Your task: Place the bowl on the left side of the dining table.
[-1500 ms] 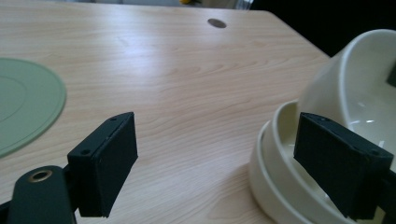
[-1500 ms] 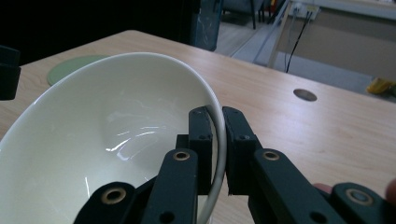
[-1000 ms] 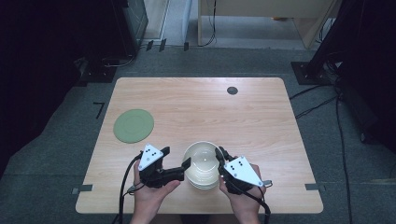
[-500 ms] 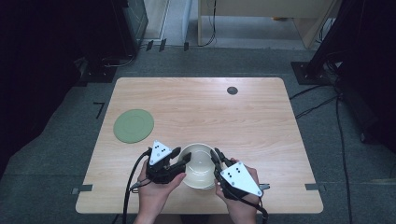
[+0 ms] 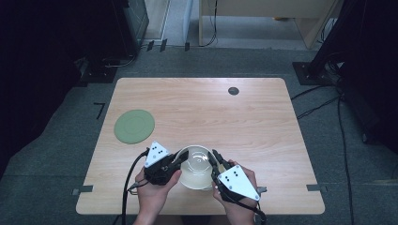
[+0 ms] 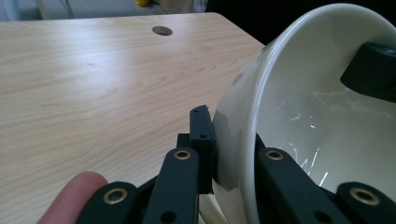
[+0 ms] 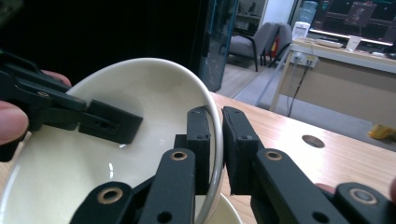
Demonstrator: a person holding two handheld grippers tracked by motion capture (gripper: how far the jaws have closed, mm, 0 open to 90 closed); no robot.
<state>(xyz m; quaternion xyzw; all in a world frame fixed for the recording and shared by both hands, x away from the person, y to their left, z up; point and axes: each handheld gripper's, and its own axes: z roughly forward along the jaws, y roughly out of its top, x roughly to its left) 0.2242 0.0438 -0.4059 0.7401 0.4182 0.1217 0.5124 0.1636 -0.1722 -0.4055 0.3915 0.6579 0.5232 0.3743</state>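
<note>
A flat green plate [image 5: 134, 126] is seen on the left side of the wooden table [image 5: 263, 122]. A small dark round hole [image 5: 233, 90] is seen near the table's top edge, right of the middle. Black cables [image 5: 324, 105] are laid across the grey floor [image 5: 61, 136] at right.

A light wooden table [image 5: 197, 108] with rounded corners is seen standing on grey floor. A round green plate [image 5: 134, 126] is laid flat near the table's left edge, about halfway along it. A small dark round hole [image 5: 233, 90] is set into the top close to the far edge, right of centre. At the near edge, around the middle, a cream bowl [image 5: 196, 176] is partly seen beneath another bowl that is held above it.
</note>
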